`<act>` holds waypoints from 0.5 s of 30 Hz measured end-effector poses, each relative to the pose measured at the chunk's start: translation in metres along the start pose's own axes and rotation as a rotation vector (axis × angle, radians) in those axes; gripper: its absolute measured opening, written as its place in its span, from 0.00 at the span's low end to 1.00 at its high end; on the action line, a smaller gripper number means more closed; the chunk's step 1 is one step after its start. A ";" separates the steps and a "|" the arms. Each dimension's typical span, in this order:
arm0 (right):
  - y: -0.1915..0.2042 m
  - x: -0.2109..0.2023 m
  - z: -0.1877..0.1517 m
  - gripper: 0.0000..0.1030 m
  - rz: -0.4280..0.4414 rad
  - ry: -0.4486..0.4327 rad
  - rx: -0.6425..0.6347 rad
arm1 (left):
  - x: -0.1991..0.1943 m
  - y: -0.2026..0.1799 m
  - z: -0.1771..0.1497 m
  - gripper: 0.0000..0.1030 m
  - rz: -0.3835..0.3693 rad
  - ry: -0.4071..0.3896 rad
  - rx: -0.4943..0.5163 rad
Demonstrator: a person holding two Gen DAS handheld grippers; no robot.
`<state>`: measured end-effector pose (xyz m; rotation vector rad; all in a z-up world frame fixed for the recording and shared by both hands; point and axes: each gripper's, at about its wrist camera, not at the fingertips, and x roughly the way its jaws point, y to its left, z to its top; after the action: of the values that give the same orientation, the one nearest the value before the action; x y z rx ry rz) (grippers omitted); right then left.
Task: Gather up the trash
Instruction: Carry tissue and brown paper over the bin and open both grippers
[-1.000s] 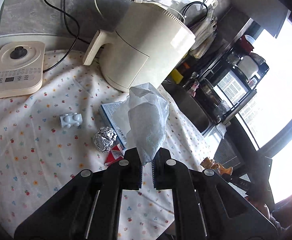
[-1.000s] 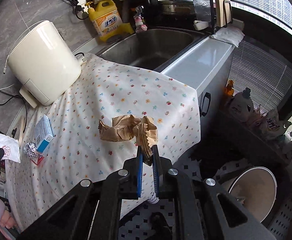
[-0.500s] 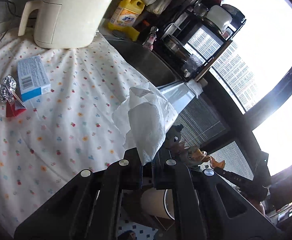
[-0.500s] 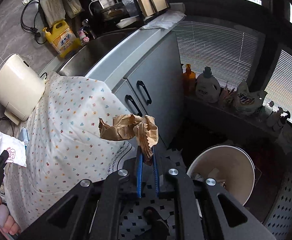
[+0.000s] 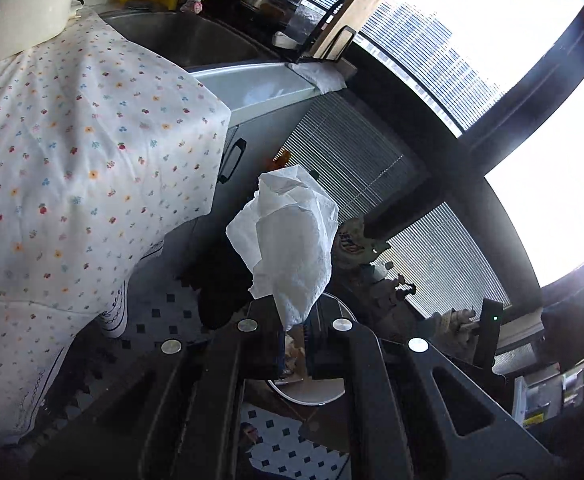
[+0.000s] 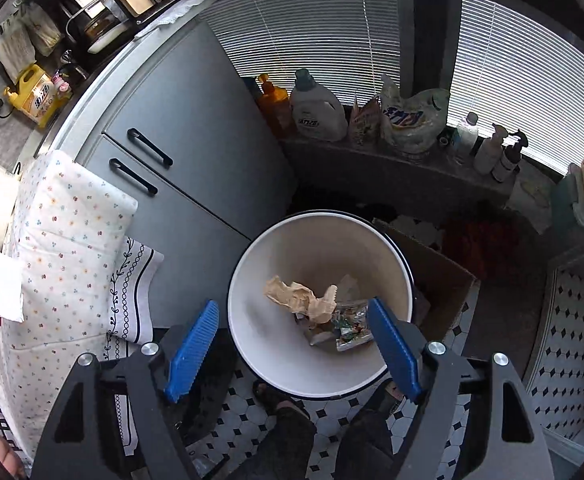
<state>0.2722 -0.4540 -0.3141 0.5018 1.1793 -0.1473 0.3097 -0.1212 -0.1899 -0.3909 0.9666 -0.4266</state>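
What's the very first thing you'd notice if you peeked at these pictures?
The big white trash bin on the tiled floor, with crumpled brown paper lying inside, right under the right gripper as its blue jaws are opening with nothing between them. Then the white tissue sticking up from the shut left gripper.

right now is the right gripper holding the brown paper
No, the brown paper lies in the bin, clear of the opening right gripper.

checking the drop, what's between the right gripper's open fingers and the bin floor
In the right wrist view, only air under the opening right gripper; the brown paper lies in the bin on other wrappers, touching neither finger.
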 end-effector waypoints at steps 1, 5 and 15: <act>-0.009 -0.003 -0.001 0.74 -0.004 -0.006 0.005 | 0.007 -0.008 -0.005 0.07 -0.003 0.015 0.008; -0.044 -0.020 -0.003 0.75 -0.013 -0.025 0.032 | 0.037 -0.037 -0.023 0.07 -0.019 0.075 0.024; -0.119 -0.066 -0.012 0.77 -0.036 -0.086 0.106 | 0.104 -0.104 -0.046 0.08 -0.080 0.174 0.086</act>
<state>0.1923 -0.5634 -0.2930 0.5621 1.1006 -0.2612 0.3049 -0.2691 -0.2340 -0.3190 1.1003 -0.5796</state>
